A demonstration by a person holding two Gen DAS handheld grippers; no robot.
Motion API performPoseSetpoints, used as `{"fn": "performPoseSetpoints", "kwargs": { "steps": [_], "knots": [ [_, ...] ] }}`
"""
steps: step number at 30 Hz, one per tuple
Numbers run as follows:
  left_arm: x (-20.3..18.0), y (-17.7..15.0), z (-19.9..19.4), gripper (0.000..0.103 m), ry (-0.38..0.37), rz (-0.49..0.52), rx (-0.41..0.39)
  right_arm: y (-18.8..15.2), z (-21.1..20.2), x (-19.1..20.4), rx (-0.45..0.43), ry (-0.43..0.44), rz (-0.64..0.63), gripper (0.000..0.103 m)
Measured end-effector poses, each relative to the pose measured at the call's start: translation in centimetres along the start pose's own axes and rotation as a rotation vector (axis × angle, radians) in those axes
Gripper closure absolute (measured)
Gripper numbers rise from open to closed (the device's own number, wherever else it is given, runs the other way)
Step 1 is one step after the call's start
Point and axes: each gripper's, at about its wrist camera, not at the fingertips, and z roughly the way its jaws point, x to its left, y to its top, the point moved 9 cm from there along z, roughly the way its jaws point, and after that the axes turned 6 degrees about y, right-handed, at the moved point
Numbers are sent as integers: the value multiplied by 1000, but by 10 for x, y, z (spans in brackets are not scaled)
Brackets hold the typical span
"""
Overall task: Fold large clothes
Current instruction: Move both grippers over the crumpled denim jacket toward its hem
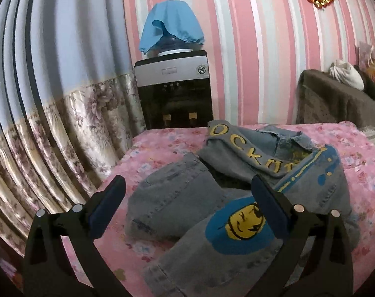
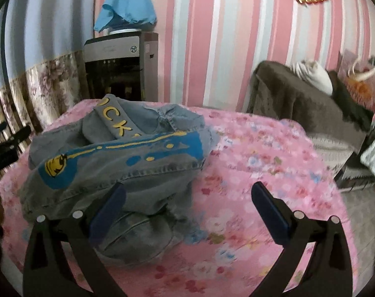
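Behind jacket [image 1: 237, 198] — water dispenser [image 1: 172, 91], curtain [image 1: 63, 123].

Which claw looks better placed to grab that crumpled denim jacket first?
Probably the left. The left claw is open with the denim jacket lying between its fingers, while the right claw is open mostly over the bare pink floral cover, the jacket off to its left.
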Motion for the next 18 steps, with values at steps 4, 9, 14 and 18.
{"fn": "performPoseSetpoints", "kwargs": {
  "steps": [4, 9, 14, 18],
  "knots": [
    [4, 11, -3, 3, -16, 32, 1, 7, -4, -7, -12, -30, -48, 2],
    [8, 15, 2, 3, -21, 44, 11, 8, 0, -13, 1, -29, -32, 2],
    [9, 19, 3, 3, -17, 73, -11, 7, 3, -19, 8, -21, 6, 2],
    [12, 24, 10, 3, -6, 86, -19, 7, 9, -32, 17, -16, 69, 2]
  ]
}}
